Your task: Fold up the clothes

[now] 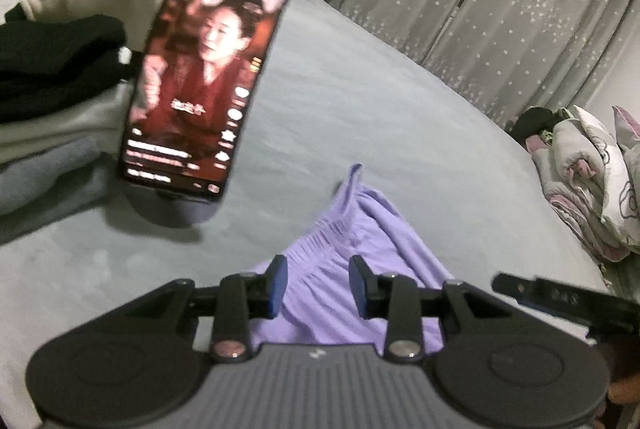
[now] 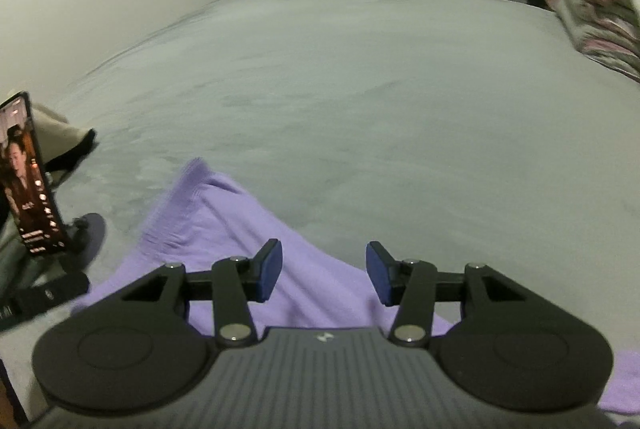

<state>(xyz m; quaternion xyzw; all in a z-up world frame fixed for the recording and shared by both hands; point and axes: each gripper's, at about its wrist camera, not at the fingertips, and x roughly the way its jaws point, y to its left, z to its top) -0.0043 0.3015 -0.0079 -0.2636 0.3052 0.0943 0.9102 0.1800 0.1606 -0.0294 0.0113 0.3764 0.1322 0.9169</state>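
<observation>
Your left gripper [image 1: 318,285] hangs released, its blue pads [image 1: 278,285] set apart with nothing pinched between them; the lilac garment [image 1: 352,241] lies below and past the gap, and whether the pads brush the cloth cannot be told. Your right gripper [image 2: 324,271] is likewise let go, its jaws parted wider, hovering over the right-hand edge of the same lilac garment [image 2: 224,225], with bare sheet showing under the right finger.

The garment lies on the near part of the bed [image 2: 360,89], a gathered band running toward one far corner that points away from you.

Only the left view shows the stack of folded clothes [image 1: 52,101] at the far left, dark pieces on pale ones, and the other gripper's black finger [image 1: 560,299] reaching in from the right. Both views catch the phone [image 1: 208,69] propped upright on its stand, just left of the garment, screen lit.

Beyond the garment the grey sheet runs open to the far edge, where the curtain [image 1: 500,1] hangs. A rumpled quilt [image 2: 600,1] sits at the far right corner.
</observation>
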